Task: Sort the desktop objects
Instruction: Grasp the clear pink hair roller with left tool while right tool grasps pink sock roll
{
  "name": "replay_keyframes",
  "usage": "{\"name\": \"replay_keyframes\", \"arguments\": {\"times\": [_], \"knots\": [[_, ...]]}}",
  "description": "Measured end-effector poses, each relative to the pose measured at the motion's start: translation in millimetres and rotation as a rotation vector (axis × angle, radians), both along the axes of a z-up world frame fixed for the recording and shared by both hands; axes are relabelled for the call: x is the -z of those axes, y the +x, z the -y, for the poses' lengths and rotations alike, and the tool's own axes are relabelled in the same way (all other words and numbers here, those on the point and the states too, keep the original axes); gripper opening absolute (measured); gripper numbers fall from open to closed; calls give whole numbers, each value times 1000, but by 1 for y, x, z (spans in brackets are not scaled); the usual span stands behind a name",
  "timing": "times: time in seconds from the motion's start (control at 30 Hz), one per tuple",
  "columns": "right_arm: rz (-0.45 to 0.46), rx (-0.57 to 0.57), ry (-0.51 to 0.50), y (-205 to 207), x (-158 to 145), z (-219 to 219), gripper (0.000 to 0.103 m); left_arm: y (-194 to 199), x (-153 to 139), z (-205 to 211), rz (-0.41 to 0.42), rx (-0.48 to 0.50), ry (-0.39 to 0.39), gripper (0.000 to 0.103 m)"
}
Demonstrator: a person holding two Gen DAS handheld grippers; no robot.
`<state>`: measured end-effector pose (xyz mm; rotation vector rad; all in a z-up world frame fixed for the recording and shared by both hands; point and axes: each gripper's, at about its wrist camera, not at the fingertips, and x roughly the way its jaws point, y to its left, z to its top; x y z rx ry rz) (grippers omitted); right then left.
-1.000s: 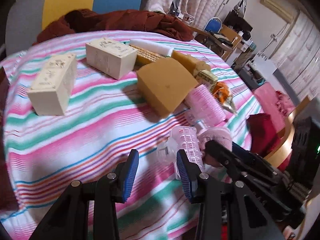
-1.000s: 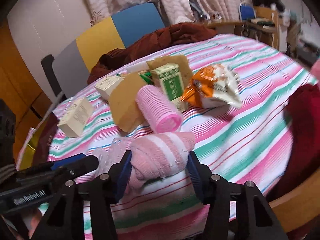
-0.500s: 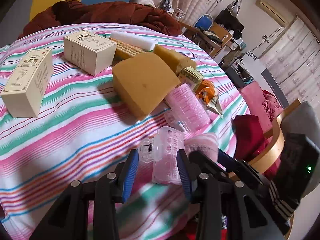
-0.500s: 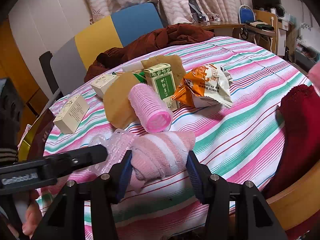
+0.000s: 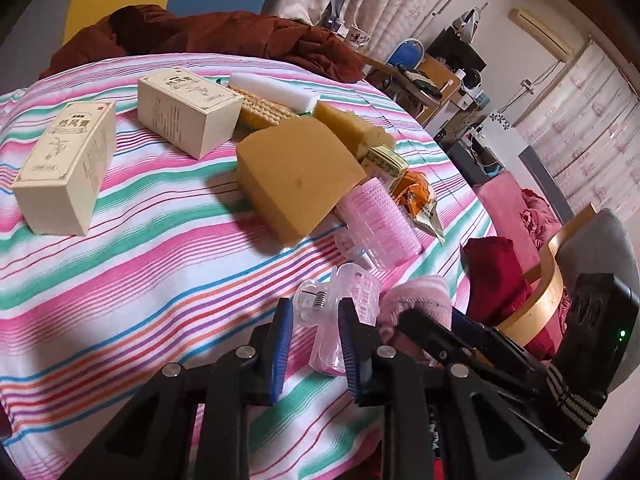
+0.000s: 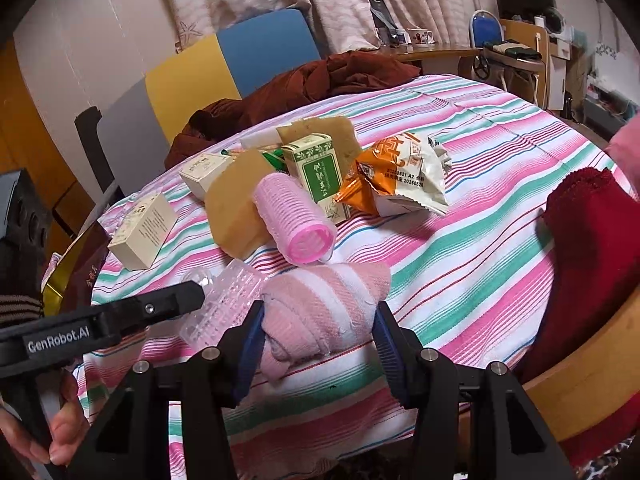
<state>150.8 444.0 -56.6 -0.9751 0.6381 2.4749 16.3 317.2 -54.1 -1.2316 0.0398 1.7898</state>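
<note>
On the striped tablecloth (image 5: pixel 132 264), my left gripper (image 5: pixel 314 316) is shut on a clear plastic hair clip (image 5: pixel 352 284), its blue pads pressing on the clip's spring end. Just right of it, my right gripper (image 6: pixel 320 320) is shut on a rolled pink-and-white striped cloth (image 6: pixel 324 300). The clip (image 6: pixel 232 296) also shows in the right wrist view, beside the left gripper's black finger (image 6: pixel 160 308). A pink hair roller (image 6: pixel 296 216) lies just beyond both, against a tan sponge block (image 5: pixel 296 176).
Two cream boxes (image 5: pixel 66 164) (image 5: pixel 188 108) stand at the left. A green box (image 6: pixel 320 168) and an orange snack packet (image 6: pixel 400 176) lie behind the roller. A red cloth (image 6: pixel 592 248) drapes the right edge; a brown garment (image 5: pixel 224 36) lies at the far edge.
My left gripper has moved in around the clear hair clip and its jaws have closed on it. The right gripper has kept still, holding the pink cloth.
</note>
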Motion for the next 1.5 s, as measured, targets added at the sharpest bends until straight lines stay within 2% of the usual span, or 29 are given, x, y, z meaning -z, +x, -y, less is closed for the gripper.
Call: {"name": "replay_keyframes", "arguments": {"times": [0.2,0.23,0.27,0.3,0.47,0.57,0.6,0.63,0.67,0.77,0.9,1.13,1.33,1.37,1.5], "knots": [[-7,-15,5,-1,-6,6,53,0,-4,18,4,-24,20,22],[-7,-17,4,-1,-7,7,53,0,-4,21,3,-28,21,18],[-6,-18,1,-2,-7,8,53,-1,-3,23,-1,-36,15,6],[-5,-15,2,-1,-7,9,53,-2,-2,26,-3,-44,12,5],[5,1,6,0,-7,10,53,-5,-2,38,-2,-71,25,5],[-4,-8,8,0,-10,13,53,-2,-1,34,33,-26,55,4],[-7,-13,10,0,-11,15,53,0,-1,31,41,-24,60,5],[-10,-17,12,0,-12,16,53,-1,1,28,60,-25,76,12],[-8,-16,15,1,-13,17,53,-1,2,26,79,-27,91,25],[-2,0,8,3,-11,14,54,-7,10,22,140,-37,84,44],[9,12,-8,7,-5,6,54,-13,28,14,218,-31,41,44],[17,-1,-23,4,3,4,54,-10,29,1,244,-8,57,44],[20,-11,-24,4,6,2,55,-11,31,-8,244,-23,55,41],[20,-11,-24,4,6,2,55,-10,29,-8,235,-20,52,35],[11,-9,-40,6,8,-1,56,-4,25,-6,205,-18,47,35]]}}
